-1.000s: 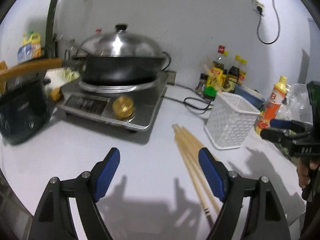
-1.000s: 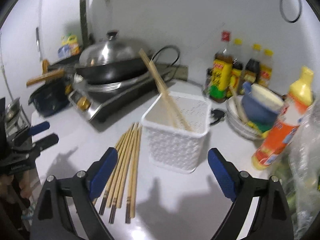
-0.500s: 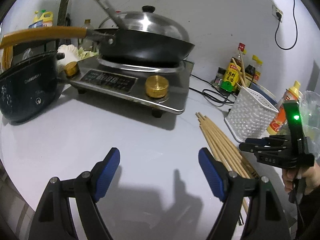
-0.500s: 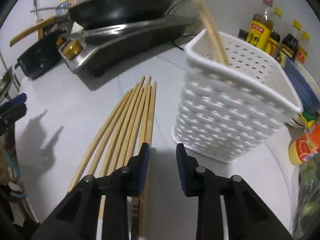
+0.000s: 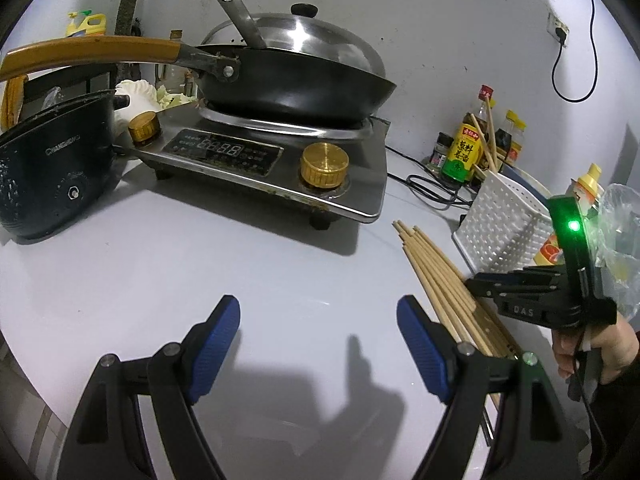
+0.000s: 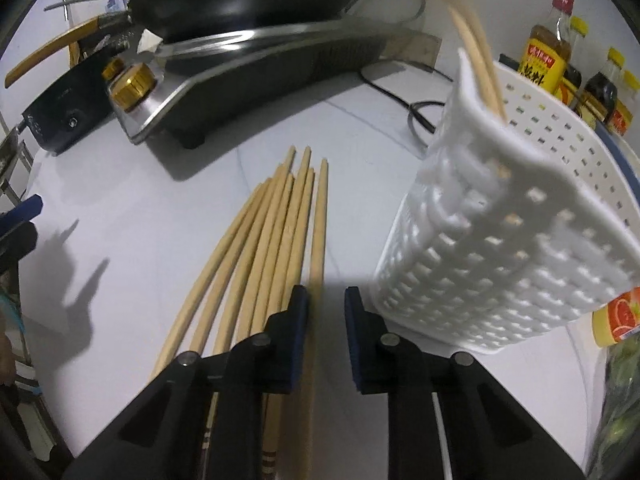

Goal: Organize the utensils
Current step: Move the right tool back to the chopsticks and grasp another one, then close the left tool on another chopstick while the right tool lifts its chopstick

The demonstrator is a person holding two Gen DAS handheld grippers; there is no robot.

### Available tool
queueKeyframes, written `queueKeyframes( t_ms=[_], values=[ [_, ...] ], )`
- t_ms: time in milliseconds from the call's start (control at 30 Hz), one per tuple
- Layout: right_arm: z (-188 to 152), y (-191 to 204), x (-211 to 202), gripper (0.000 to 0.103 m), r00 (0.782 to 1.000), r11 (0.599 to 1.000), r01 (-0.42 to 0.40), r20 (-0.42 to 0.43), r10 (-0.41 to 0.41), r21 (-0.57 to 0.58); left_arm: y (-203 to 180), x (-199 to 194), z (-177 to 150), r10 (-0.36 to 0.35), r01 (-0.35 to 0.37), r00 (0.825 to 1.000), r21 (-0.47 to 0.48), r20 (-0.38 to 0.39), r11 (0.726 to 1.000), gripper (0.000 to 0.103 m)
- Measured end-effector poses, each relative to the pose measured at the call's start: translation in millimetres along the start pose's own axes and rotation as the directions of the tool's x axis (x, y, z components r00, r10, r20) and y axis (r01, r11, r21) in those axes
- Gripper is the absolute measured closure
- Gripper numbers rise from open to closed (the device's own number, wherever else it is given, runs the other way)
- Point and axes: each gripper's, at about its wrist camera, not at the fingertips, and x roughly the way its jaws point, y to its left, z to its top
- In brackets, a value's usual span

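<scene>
Right gripper [image 6: 326, 308]: my jaws are closing low over the chopsticks [image 6: 276, 240]; the rightmost stick lies in the gap, pads not yet pressing.
Left gripper [image 5: 318, 344]: mine, jaws wide apart, nothing between.
Chopsticks: flat on counter [image 5: 200, 272], beside basket [image 6: 520, 248].

Right gripper [image 6: 326, 300] brought down from above the basket [image 6: 520, 240] to the chopsticks [image 6: 280, 240] on the counter; jaws closing, rightmost stick between them.

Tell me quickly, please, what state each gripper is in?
Left gripper: open, empty.
Right gripper: closing on the outermost chopstick, not yet clamped.
</scene>
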Motion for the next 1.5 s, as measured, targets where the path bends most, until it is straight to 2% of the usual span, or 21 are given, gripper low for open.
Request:
queueKeyframes(
  t_ms=[133,200,267,633,933,1067,1200,1267,1500],
  values=[
    [3.3,0.1,1.7,0.087,1.000,1.000,-0.006,0.010,0.006,0.014,-1.8,0.6,-0.4,0.002,-0.002,1.000,0.002,-0.007,1.000,0.022],
    [1.5,1.5,1.2,0.095,1.000,1.000,-0.020,0.012,0.020,0.006,-6.2,1.9,-0.7,0.000,0.000,1.000,0.008,-0.014,1.000,0.022],
    [-1.3,2.7,0.2,0.097,0.999,1.000,-0.029,0.015,0.029,-0.004,-11.3,3.7,-1.2,-0.005,0.006,1.000,0.018,-0.024,1.000,0.022],
    [-15.1,-10.3,-40.1,0.097,0.989,0.996,-0.087,0.119,0.088,-0.018,-55.5,21.0,-6.6,-0.006,0.016,0.995,0.100,-0.095,0.995,0.022],
    [-29.1,-20.6,-76.1,0.097,0.973,0.991,-0.133,0.187,0.133,-0.015,-101.7,42.6,-9.3,0.006,0.027,0.988,0.208,-0.154,0.978,0.022],
    [-36.2,-25.7,-86.0,0.097,0.967,0.989,-0.145,0.211,0.145,-0.015,-119.1,57.2,-11.9,0.047,0.005,0.982,0.272,-0.184,0.962,0.022],
    [-42.4,-35.3,-101.2,0.097,0.956,0.987,-0.158,0.249,0.155,-0.008,-134.5,67.7,-17.6,0.123,-0.049,0.976,0.371,-0.178,0.927,0.022],
    [-45.5,-36.6,-106.3,0.097,0.950,0.985,-0.171,0.263,0.167,-0.008,-136.4,72.5,-20.0,0.138,-0.056,0.972,0.384,-0.189,0.922,0.022],
    [-57.4,-40.5,-114.2,0.097,0.940,0.981,-0.193,0.280,0.193,-0.030,-135.4,77.4,-20.2,0.162,-0.083,0.967,0.355,-0.199,0.931,0.041]
  ],
)
